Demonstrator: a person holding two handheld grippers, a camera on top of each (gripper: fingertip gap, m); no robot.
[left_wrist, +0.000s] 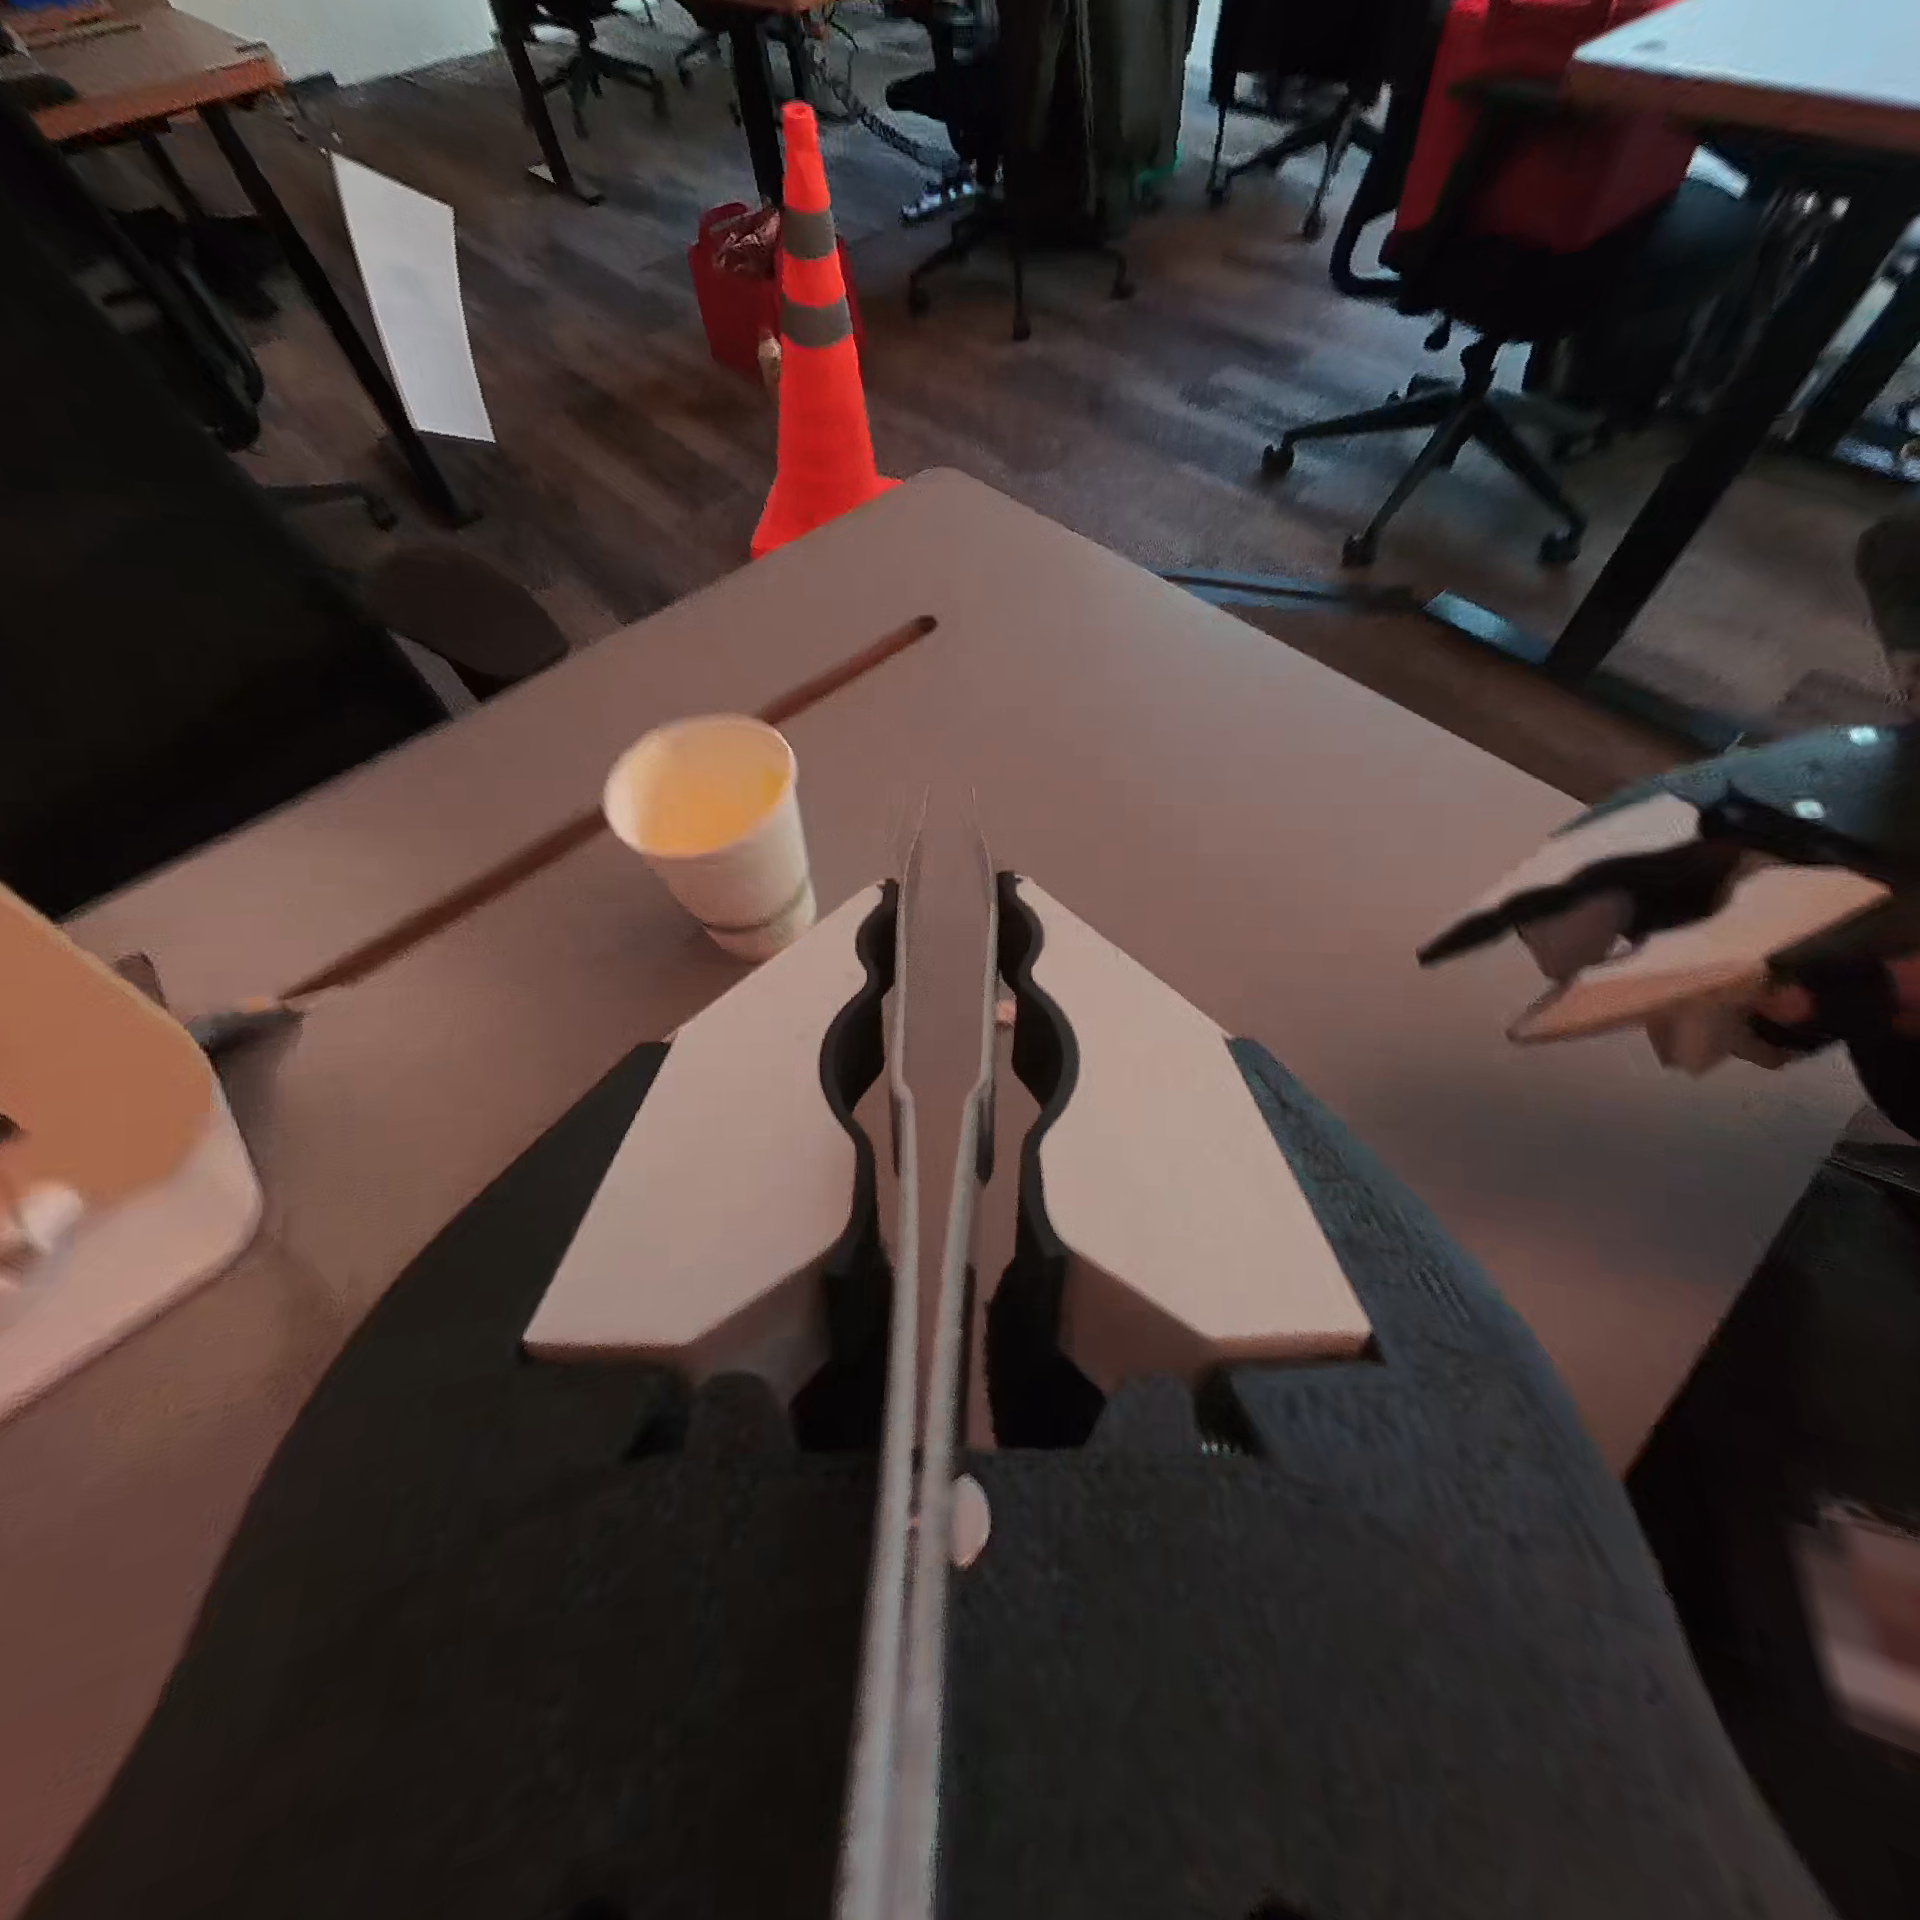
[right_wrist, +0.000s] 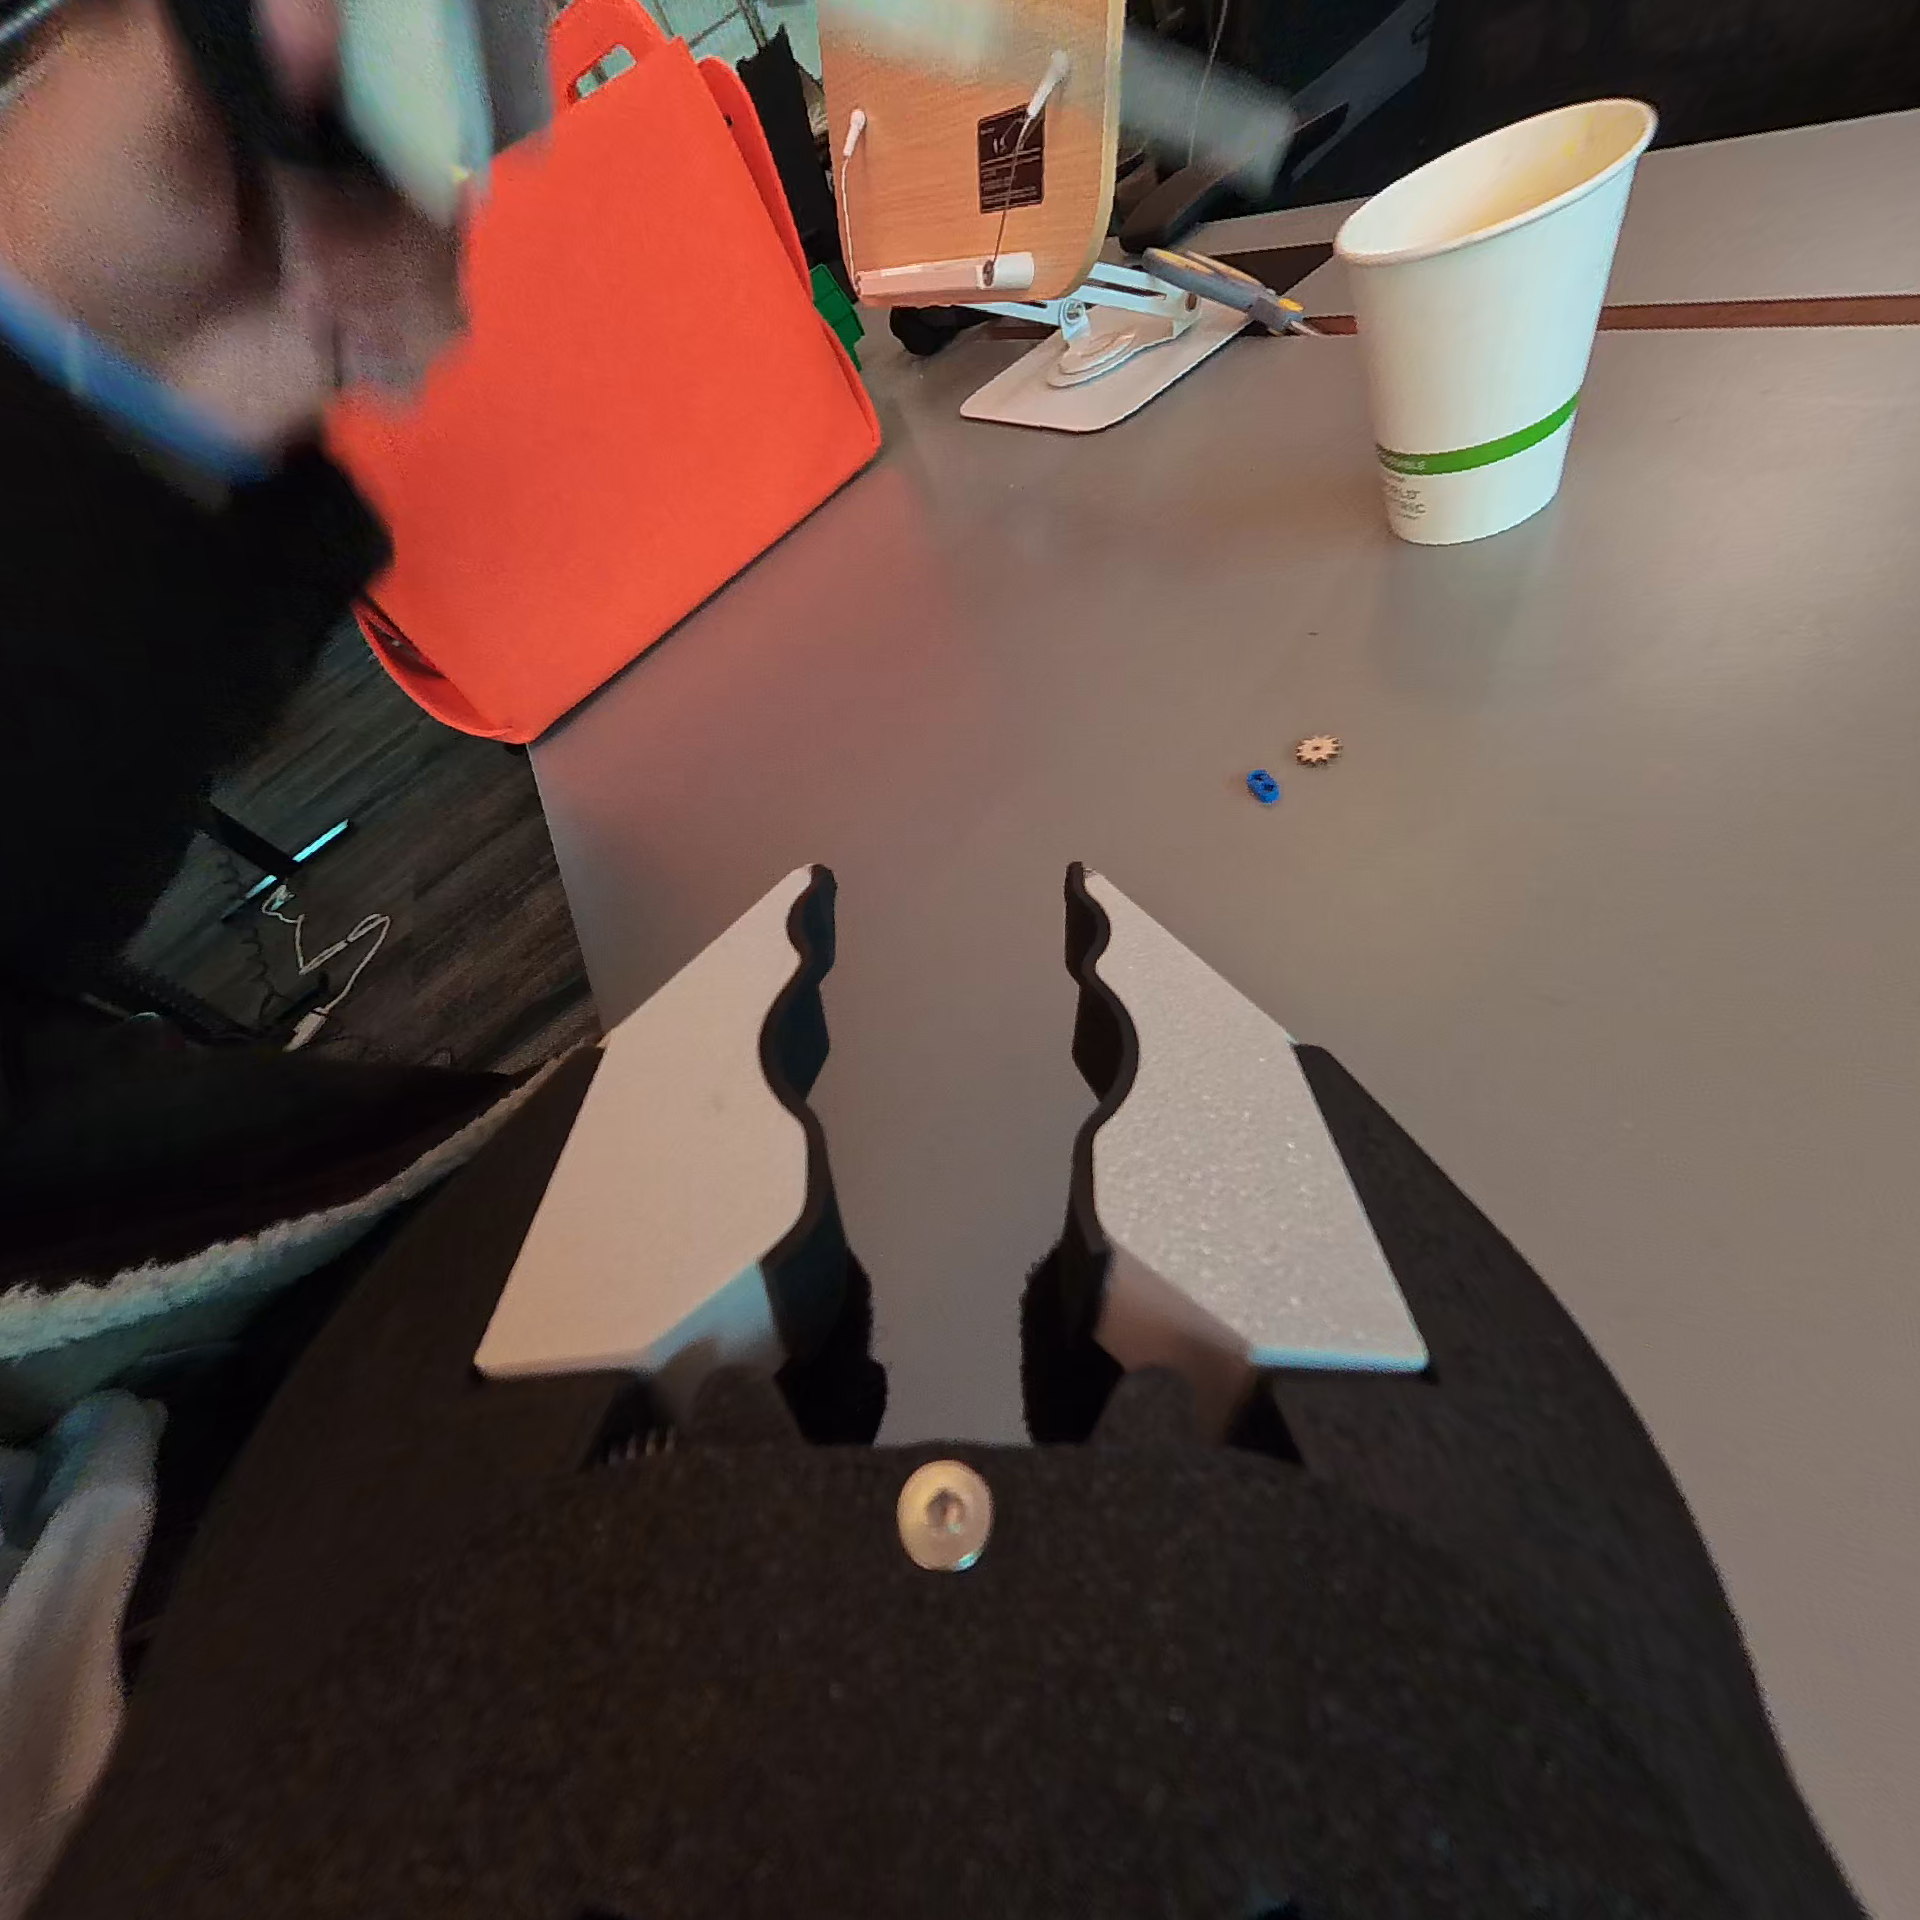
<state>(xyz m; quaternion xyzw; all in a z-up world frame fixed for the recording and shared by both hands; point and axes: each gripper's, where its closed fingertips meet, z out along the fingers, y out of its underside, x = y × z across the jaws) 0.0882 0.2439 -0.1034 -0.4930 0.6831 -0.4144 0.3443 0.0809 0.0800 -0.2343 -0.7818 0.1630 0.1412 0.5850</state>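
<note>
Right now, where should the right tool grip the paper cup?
Take the paper cup across its mid-wall, above the green band, coming level from its near side with the open right tool: it stands upright and widens upward, which should resist slipping.

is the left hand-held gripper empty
No: the left hand-held gripper is shut on a pair of metal tweezers, whose thin tips stick out past its fingers, near the paper cup.
</note>
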